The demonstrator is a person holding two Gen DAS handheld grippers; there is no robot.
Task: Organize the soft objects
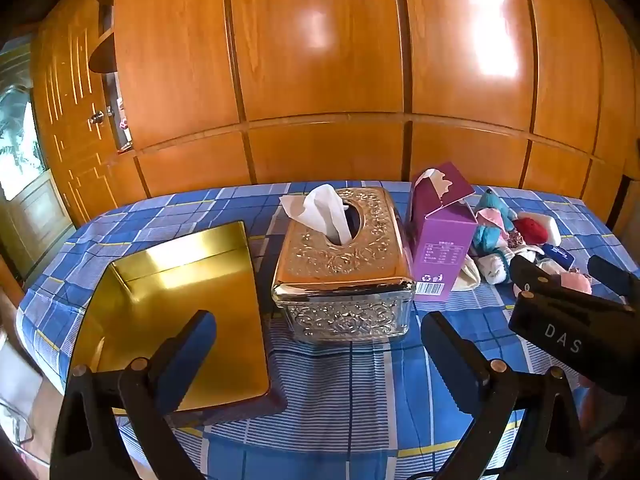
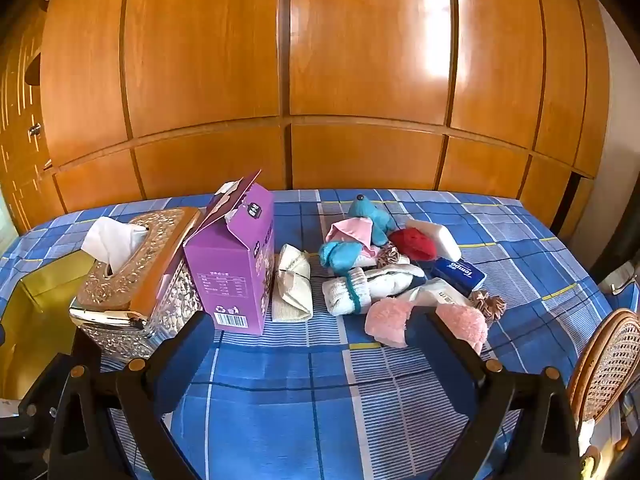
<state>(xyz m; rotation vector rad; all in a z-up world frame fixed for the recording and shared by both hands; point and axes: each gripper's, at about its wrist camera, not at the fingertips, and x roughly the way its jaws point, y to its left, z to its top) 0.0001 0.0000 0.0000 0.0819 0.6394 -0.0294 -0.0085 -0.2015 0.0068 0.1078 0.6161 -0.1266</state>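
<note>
Above the near edge of the checked bed (image 2: 320, 400), the left gripper (image 1: 320, 344) and right gripper (image 2: 320, 344) hang, tongs apart and empty. No sorting has begun, I judge. Next, the right must reach the soft pile (image 2: 384, 276) towards the far right corner.

Daylight is glaring off the glossy wooden wardrobe (image 1: 320, 80) ahead of me and the gold tray (image 1: 180, 308); both my views are bowing at their dark edges, staying sharp.

Wooden panelled wardrobe (image 2: 360, 80), blue checked tablecloth (image 2: 320, 400), wicker chair (image 2: 608, 364) at right
</note>
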